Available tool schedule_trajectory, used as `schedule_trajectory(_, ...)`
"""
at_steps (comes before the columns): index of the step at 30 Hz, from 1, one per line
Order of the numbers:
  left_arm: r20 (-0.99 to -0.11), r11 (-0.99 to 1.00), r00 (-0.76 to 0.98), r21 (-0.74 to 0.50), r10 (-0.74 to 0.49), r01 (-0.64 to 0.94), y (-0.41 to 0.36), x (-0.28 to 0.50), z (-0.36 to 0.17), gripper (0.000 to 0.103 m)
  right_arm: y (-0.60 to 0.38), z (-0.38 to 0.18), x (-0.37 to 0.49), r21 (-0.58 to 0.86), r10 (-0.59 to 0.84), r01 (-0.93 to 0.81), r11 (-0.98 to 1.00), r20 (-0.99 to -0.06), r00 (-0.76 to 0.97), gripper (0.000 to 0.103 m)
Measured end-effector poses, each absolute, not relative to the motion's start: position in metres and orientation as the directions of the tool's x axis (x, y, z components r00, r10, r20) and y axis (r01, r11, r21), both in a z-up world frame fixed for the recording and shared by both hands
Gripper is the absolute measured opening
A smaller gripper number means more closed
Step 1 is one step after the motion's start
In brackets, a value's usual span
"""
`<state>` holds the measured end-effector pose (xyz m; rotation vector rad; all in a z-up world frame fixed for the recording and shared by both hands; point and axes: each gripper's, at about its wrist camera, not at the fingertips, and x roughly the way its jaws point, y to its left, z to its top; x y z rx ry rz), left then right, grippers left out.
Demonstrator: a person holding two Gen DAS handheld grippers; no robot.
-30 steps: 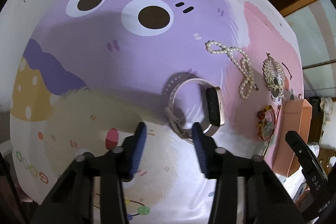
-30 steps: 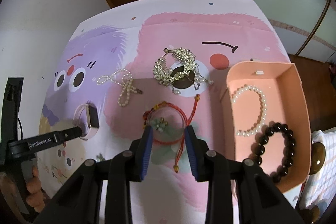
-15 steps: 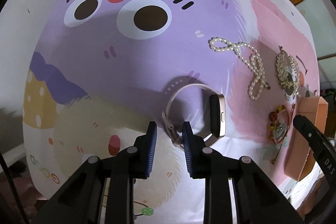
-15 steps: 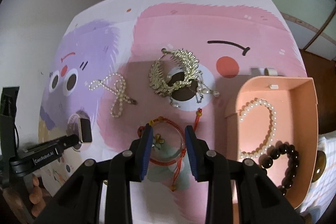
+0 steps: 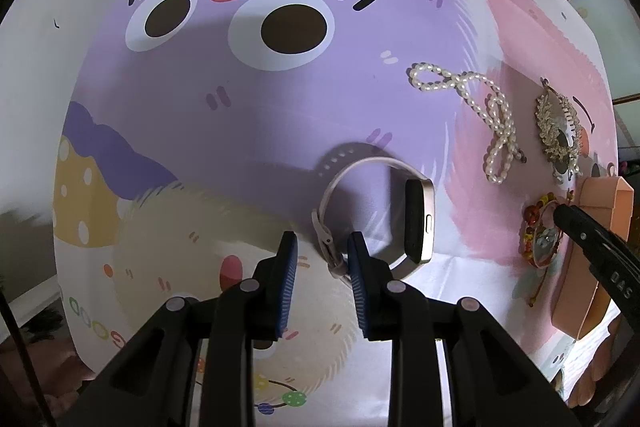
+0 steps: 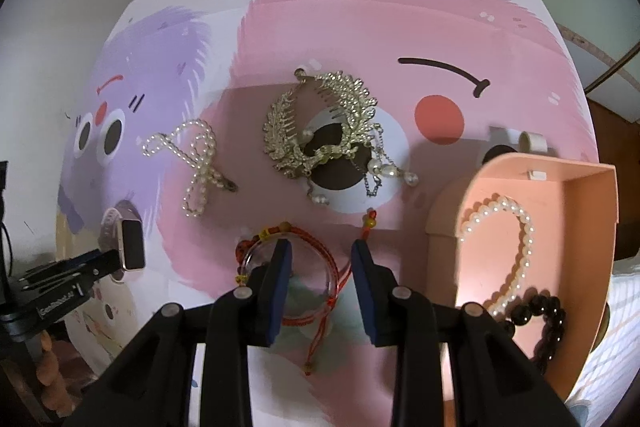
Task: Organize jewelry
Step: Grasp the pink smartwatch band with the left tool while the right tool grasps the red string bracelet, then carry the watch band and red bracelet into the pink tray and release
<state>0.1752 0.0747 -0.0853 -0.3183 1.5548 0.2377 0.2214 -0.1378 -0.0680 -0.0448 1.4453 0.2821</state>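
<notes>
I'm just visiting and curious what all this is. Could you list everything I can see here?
smartwatch: one, pale band, dark face, on the purple print, strap between left fingers
pearl bow: one, white, left of the comb
hair comb: one, silvery, centre
red cord bracelet: one, red, under right gripper
pink box: one, right side
pearl bracelet: one, white, in box
black bead bracelet: one, in box
table mat: one, cartoon print
left gripper: black, blue pads
right gripper: black, blue pads

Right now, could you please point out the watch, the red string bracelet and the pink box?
watch (image 5: 419, 223): left wrist view, side of its case.
red string bracelet (image 6: 308, 233): right wrist view, upper cord.
pink box (image 6: 576, 211): right wrist view, bare floor.
</notes>
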Motion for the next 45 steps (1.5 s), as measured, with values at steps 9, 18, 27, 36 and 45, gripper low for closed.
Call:
schedule_trajectory(9, -0.999, 0.943, 0.007, -0.041, -0.041, -0.329, 0.077, 0.17, -0.083, 0.024, -0.121, -0.072, 0.223, 0.04, 0.08, -0.275, 0.961, -0.988, 0.133, 0.006)
schedule_trajectory(18, -0.996, 0.943, 0.043, -0.083, -0.073, -0.324, 0.076, 0.162, -0.078, 0.007, -0.123, -0.07, 0.218, 0.078, 0.12, -0.26, 0.963, -0.981, 0.151, 0.005)
schedule_trajectory(27, -0.992, 0.942, 0.075, -0.123, -0.104, -0.314, 0.07, 0.155, -0.054, 0.007, -0.13, -0.037, 0.207, 0.112, 0.168, -0.257, 0.96, -0.964, 0.206, 0.005)
schedule_trajectory(36, -0.981, 0.953, 0.142, -0.164, -0.131, -0.256, 0.045, 0.148, -0.003, 0.007, -0.155, 0.003, 0.184, 0.145, 0.211, -0.24, 0.96, -0.938, 0.274, 0.005)
schedule_trajectory(45, -0.951, 0.966, 0.236, -0.232, -0.201, -0.111, -0.006, 0.152, 0.062, 0.007, -0.214, 0.052, 0.164, 0.12, 0.176, -0.165, 0.979, -0.907, 0.382, 0.005)
